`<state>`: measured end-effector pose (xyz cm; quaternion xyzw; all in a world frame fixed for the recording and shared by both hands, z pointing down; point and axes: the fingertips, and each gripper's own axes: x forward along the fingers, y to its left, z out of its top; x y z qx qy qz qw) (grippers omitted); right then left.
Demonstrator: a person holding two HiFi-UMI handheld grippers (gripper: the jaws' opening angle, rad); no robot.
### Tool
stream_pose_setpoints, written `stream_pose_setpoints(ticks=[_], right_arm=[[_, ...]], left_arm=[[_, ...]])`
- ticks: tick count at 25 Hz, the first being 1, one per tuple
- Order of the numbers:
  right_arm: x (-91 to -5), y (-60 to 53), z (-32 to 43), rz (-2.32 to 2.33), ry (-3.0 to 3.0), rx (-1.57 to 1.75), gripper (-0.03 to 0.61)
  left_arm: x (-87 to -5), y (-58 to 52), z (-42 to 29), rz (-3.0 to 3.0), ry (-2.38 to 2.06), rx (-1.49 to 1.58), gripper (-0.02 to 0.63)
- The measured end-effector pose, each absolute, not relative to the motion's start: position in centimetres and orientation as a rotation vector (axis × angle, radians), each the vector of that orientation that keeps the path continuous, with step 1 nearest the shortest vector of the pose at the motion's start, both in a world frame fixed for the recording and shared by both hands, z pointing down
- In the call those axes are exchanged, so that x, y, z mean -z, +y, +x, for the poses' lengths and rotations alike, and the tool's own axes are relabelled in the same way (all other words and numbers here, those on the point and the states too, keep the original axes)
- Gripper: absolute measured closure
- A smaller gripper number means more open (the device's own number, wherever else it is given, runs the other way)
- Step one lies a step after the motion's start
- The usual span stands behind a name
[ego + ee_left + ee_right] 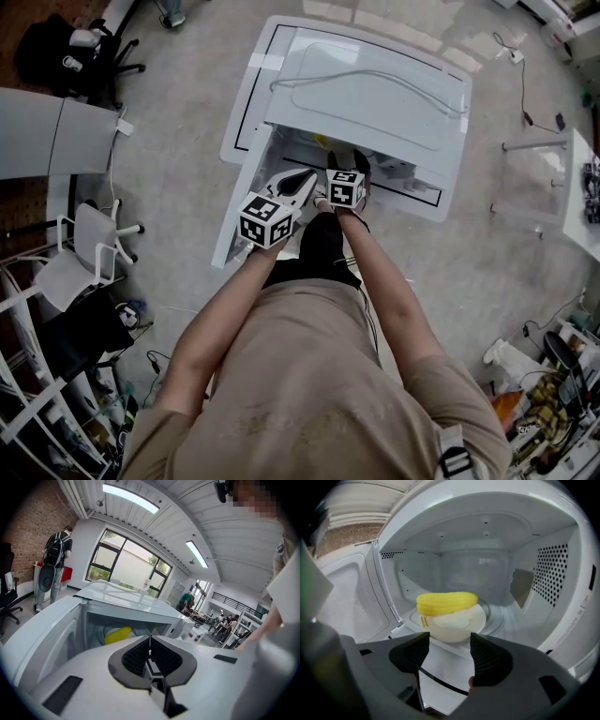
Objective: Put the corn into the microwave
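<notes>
A yellow corn cob (447,603) lies on a white plate (457,624) on the turntable inside the open white microwave (487,569). My right gripper (449,644) stands open just in front of the plate, with nothing between its black pads (488,656). The left gripper (150,641) is shut and empty, held outside the cavity; past it I see the corn (117,634) through the opening. In the head view both grippers, left (302,183) and right (345,162), sit at the microwave's (366,84) mouth, beside its door (246,202), which is swung open to the left.
The microwave stands on a white table (246,80), with a cable (375,80) looped on its top. A person with a backpack (56,555) stands by the brick wall. An office chair (94,52) and a white chair (89,248) are at the left.
</notes>
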<state>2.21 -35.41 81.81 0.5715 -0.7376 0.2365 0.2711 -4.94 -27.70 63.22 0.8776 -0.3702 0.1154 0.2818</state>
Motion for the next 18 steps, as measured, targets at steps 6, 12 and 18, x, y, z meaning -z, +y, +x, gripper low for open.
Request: stream_pose_setpoints(ticks=[6,12,18], right_arm=[[-82.1,-37.1,2.2,1.506,-1.979,-0.579,0.318],[-81.6,-37.9,1.0,1.447,-2.015,-0.554,0.318],[-78.9,-35.7,0.8,1.408,-2.113,-0.519,0.318]], left_arm=[[-63.1,-27.6,-5.6,2.352,-1.012,-0.304,0.604],[-62.4,-27.3,-6.8,2.35,-1.036,-0.294,0.604],[-60.6,-25.9,-7.7,2.378,-1.047,-0.242,0.605]])
